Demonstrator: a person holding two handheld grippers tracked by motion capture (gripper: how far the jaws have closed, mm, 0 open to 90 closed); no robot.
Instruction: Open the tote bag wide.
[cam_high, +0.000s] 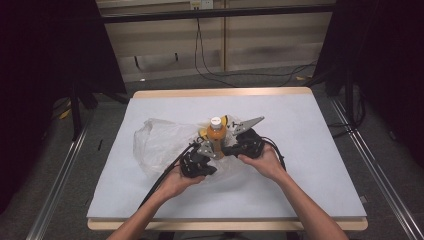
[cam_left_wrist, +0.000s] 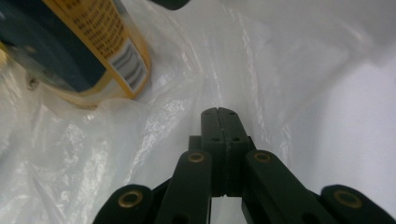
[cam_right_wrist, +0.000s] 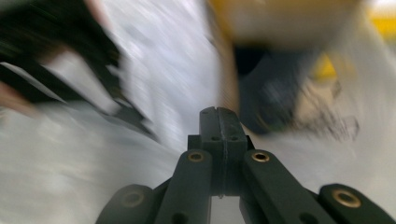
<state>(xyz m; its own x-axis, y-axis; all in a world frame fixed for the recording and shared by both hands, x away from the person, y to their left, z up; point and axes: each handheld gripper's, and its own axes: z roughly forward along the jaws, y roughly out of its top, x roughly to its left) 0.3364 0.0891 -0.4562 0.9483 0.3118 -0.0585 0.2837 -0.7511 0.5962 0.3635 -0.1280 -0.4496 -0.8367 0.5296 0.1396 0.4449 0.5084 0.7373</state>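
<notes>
Bottle (cam_high: 215, 134): upright mid-table on a clear plastic bag (cam_high: 155, 142); likely rigid, moderately heavy, slick; best gripped around the body. Bag: limp, crinkly, easily pinched at an edge. Left gripper (cam_left_wrist: 219, 114) and right gripper (cam_right_wrist: 218, 114): jaws fully together, holding nothing.

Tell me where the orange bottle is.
High view: the bottle stands upright mid-table on the clear bag, between the two claws.

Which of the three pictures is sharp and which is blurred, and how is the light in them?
High view: the table is evenly lit, the sides of the room are dark, and the bottle is small but clear. Left gripper view: sharp, with soft glare on the plastic bag. Right gripper view: strong motion blur behind, only the right gripper itself is crisp.
</notes>
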